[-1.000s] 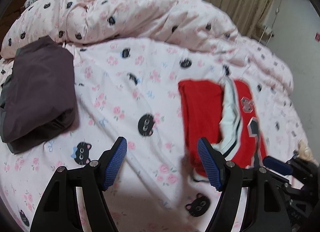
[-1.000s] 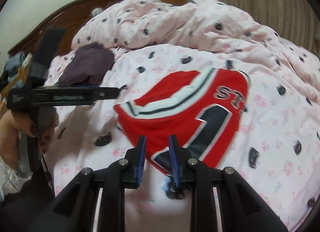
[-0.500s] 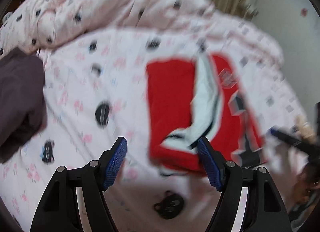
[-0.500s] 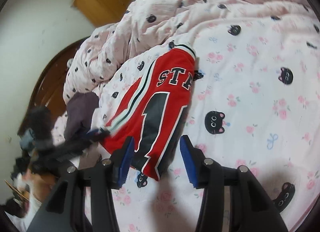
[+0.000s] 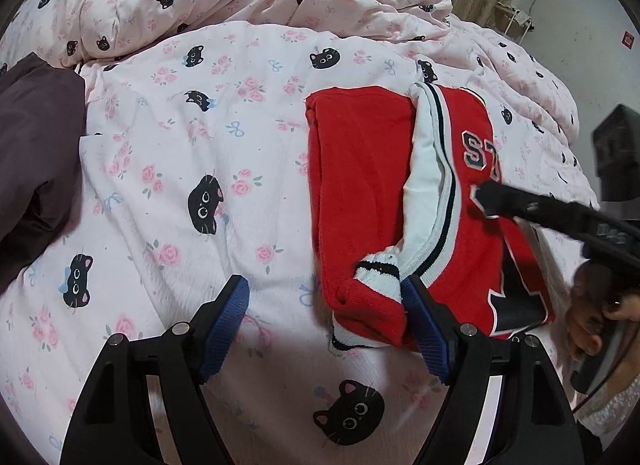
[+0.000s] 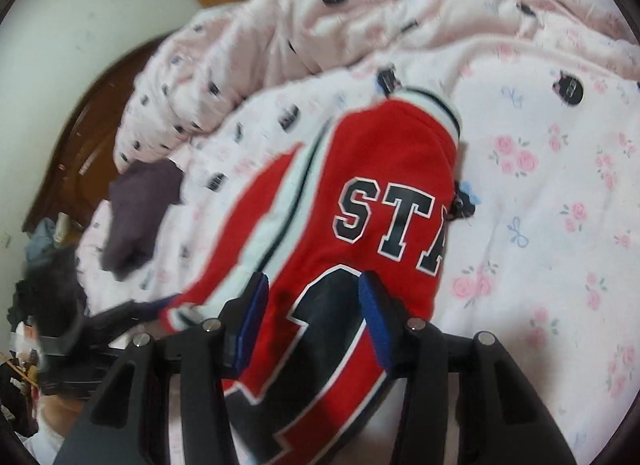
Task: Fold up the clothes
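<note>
Cat-print bedspread (image 5: 224,113) under red jersey (image 5: 360,193), purple garment (image 5: 36,153) aside

Two wrist fisheyes, low over the bed (image 5: 168,137).
Left looks along it from the foot; right comes close from the side; both share the jersey (image 5: 360,193) (image 6: 360,169).

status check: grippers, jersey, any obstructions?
Left gripper open, right gripper open over red jersey. Jersey part-folded on bed. Dark folded garment off left, clear.
</note>
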Motion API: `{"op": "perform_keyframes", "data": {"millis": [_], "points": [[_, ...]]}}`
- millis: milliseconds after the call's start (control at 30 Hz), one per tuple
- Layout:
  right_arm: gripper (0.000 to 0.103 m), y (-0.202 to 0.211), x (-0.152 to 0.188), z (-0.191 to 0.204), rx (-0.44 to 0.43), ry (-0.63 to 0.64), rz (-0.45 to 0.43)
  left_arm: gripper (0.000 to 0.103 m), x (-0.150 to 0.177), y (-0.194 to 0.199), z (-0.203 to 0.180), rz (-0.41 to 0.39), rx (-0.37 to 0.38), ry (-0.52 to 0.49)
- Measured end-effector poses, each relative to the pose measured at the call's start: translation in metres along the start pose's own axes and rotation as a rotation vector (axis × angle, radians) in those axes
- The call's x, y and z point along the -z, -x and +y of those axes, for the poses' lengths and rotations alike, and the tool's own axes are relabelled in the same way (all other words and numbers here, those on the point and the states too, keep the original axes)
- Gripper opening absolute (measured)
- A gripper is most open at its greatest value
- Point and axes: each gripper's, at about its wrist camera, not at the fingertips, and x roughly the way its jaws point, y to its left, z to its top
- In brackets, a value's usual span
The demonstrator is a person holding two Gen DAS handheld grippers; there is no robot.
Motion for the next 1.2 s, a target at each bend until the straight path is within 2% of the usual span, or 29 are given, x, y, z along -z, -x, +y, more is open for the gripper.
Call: {"op": "perform_keyframes", "data": {"millis": [167, 300, 400, 500, 633, 800, 1133, 1167, 1200], "points": [[0.053, 0.028, 0.011, -0.008, -0.067, -0.078, -0.069, 0.075, -0.001, -0.001, 0.001, 0.005, 0.007, 0.001], [0.056, 0.053, 0.032, -0.032, -0.127, -0.234, -0.102, 0.076, -0.001, -0.002, 0.002, 0.009, 0.008, 0.007], [0.056, 0.061, 0.051, -0.045, -0.168, -0.324, -0.058, 0.076, -0.001, -0.002, 0.002, 0.01, 0.007, 0.01], [0.055, 0.054, 0.07, -0.051, -0.211, -0.406, 0.033, 0.076, -0.001, -0.002, 0.002, 0.01, 0.007, 0.012], [0.055, 0.051, 0.074, -0.049, -0.205, -0.452, 0.062, 0.076, 0.0, -0.002, 0.002, 0.009, 0.01, 0.015], [0.056, 0.037, 0.072, -0.047, -0.238, -0.487, 0.085, 0.076, 0.001, -0.002, 0.004, 0.01, 0.014, 0.017], [0.057, 0.009, 0.061, -0.035, -0.25, -0.528, 0.068, 0.076, -0.001, -0.002, 0.006, 0.014, 0.023, 0.02], [0.056, 0.007, 0.061, -0.033, -0.255, -0.531, 0.065, 0.076, -0.001, -0.002, 0.007, 0.013, 0.025, 0.022], [0.052, 0.006, 0.06, -0.03, -0.259, -0.533, 0.064, 0.076, -0.001, -0.001, 0.007, 0.012, 0.029, 0.027]]}}
